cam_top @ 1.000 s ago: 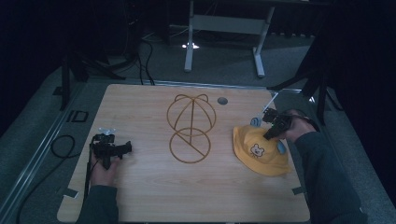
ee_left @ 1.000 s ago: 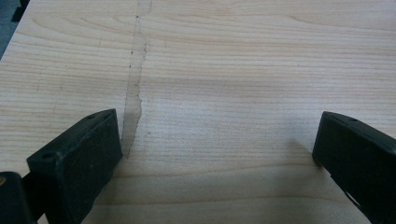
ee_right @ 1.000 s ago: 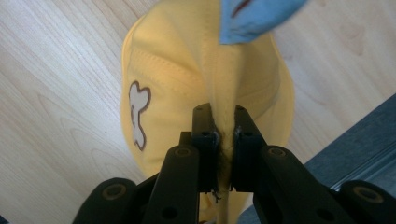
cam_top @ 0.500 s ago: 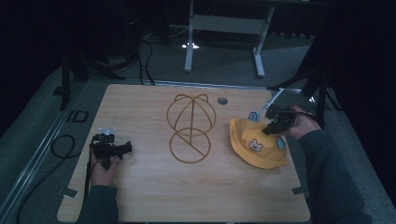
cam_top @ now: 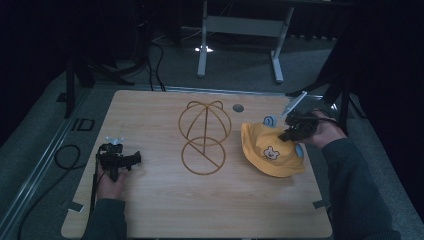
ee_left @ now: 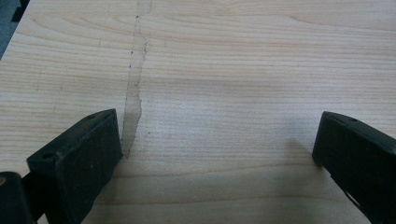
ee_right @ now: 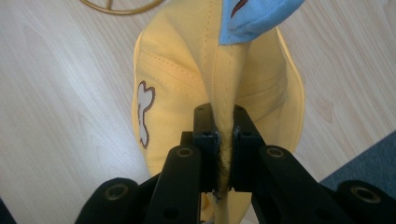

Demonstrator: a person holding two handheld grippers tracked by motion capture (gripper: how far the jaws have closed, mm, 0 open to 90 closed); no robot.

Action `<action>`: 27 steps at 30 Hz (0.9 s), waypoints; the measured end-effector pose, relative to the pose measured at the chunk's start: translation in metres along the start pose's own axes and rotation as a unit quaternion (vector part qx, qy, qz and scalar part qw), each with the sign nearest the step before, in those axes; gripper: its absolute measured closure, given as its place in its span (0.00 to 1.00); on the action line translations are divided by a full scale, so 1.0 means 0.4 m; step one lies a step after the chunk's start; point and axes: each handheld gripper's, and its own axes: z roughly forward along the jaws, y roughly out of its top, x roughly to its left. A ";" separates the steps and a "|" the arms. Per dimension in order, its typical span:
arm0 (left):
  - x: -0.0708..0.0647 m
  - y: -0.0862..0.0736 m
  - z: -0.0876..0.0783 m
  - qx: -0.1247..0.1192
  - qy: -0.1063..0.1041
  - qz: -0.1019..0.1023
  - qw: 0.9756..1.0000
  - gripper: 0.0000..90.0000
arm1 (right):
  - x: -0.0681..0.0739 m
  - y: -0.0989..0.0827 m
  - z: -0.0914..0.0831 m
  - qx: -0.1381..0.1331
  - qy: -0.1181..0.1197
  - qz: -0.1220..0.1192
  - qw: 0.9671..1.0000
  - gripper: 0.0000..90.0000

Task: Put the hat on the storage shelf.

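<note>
A yellow hat (cam_top: pixel 270 150) with a small bear patch and blue ears hangs partly off the wooden table (cam_top: pixel 165 210) at the right. My right gripper (cam_top: pixel 289 134) is shut on a fold of its crown. In the right gripper view the yellow hat (ee_right: pixel 187 74) fabric is pinched between the two black pads of the right gripper (ee_right: pixel 223 126), with a blue ear (ee_right: pixel 254 18) above. A gold wire hat stand (cam_top: pixel 204 136) stands mid-table, to the left of the hat. My left gripper (cam_top: pixel 131 160) rests at the left of the table; the left gripper (ee_left: pixel 215 144) is open over bare wood.
A small round grommet (cam_top: pixel 238 107) sits in the table near its far edge. A strip of clear tape (ee_left: pixel 135 84) runs across the wood ahead of the left jaws. Metal frame legs (cam_top: pixel 202 55) stand on the floor beyond the table. A cable (cam_top: pixel 65 155) loops off the left edge.
The right gripper has lifted with the hat pinched in it, so the hat has risen off the table and shifted a little left. The left gripper has stayed still.
</note>
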 end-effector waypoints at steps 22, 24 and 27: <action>0.000 0.000 0.000 0.001 0.000 0.000 1.000 0.02 | 0.021 0.035 -0.085 -0.046 0.014 -0.038 0.998 0.93; 0.000 0.000 0.000 0.001 0.000 0.000 1.000 0.01 | 0.022 0.037 -0.090 -0.049 0.014 -0.038 0.998 0.93; 0.000 0.000 0.000 0.001 0.000 0.000 1.000 0.01 | 0.023 0.039 -0.099 -0.050 0.012 -0.042 0.998 0.93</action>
